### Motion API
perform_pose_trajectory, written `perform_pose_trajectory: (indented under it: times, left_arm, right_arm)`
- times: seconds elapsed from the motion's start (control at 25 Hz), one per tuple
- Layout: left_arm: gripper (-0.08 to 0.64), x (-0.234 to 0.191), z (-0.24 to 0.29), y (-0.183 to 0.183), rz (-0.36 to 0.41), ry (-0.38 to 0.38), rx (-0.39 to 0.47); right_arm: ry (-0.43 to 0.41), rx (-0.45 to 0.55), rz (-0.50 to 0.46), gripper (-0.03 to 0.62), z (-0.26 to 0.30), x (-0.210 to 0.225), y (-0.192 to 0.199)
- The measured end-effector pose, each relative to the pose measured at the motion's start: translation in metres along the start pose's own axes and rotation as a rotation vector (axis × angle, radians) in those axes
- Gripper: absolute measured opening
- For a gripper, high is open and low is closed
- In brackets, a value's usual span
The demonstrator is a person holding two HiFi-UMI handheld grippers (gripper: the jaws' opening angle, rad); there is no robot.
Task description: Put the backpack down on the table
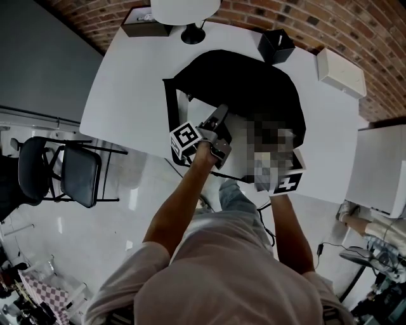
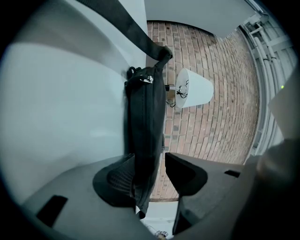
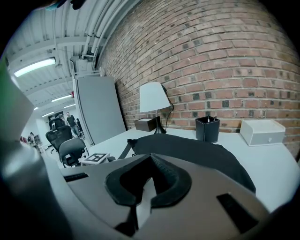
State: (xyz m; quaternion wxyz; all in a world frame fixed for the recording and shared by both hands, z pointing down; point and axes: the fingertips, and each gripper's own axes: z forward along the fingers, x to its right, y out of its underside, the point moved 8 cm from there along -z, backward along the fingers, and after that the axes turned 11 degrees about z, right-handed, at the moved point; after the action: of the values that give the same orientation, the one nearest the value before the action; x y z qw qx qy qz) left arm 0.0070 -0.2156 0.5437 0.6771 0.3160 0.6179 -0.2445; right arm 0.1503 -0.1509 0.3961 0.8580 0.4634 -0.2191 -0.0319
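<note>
Backpack (image 1: pixel 247 95) lay on the desk (image 1: pixel 127 95), left claw (image 2: pixel 159 164) spread around its edge, right claw (image 3: pixel 150 161) pressed together empty; seemingly only withdrawal was left.

I see a white lamp (image 1: pixel 185 9) with a dark box (image 1: pixel 144 24) beside it. Further right stand a black pen cup (image 1: pixel 276 46) and a white box (image 1: pixel 341 72).

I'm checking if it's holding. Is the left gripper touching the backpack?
Touching. In the left gripper view the backpack fabric lies against one pad of the left gripper; brick wall shows between it and the other pad.
</note>
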Motion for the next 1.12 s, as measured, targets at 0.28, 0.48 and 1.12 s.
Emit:
perform_pose_trajectory:
  times: [0.28, 0.48, 1.12]
  left_arm:
    - [0.184, 0.018, -0.02, 0.001, 0.1, -0.016, -0.049]
    - [0.171, 0.052, -0.034, -0.001, 0.246, -0.006, -0.106]
    - [0.081, 0.154, -0.085, 0.008, 0.776, -0.015, -0.215]
  right_arm:
    - [0.013, 0.027, 0.004, 0.002, -0.012, -0.017, 0.007]
    - [0.025, 0.055, -0.004, 0.002, -0.021, -0.034, 0.007]
    - [0.062, 0.163, -0.031, 0.002, -0.066, -0.076, 0.004]
